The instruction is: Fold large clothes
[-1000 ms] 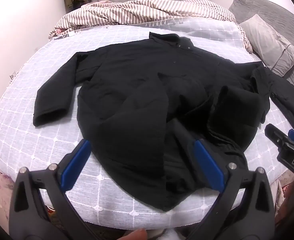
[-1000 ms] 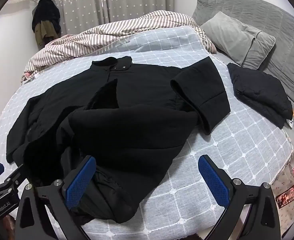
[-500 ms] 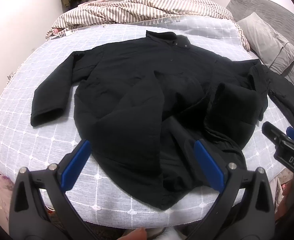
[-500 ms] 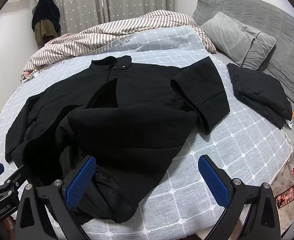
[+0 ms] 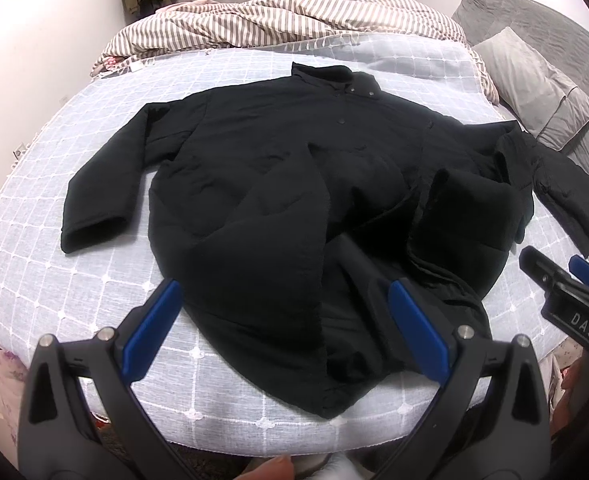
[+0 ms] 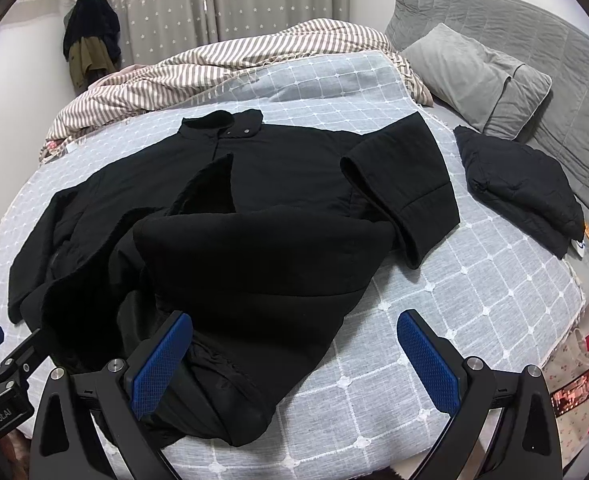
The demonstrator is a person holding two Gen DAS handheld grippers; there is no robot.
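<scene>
Large black coat (image 5: 278,200), collar away, spread front-up on bed, lower flap rumpled, one sleeve folded inward

A home bedroom: a bed with a pale-blue grid-patterned cover (image 6: 474,288), a grey pillow (image 6: 478,76) at two o'clock, star-dotted grey curtains (image 6: 214,0) at twelve.

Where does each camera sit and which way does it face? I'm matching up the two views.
Left wrist: on the left gripper at the bed's near edge, facing the black coat; its open blue-padded fingers show, right gripper at right.
Right wrist: on the right gripper, facing the coat's right sleeve; open fingers show.
Shared: coat, striped duvet, grey pillow.
</scene>
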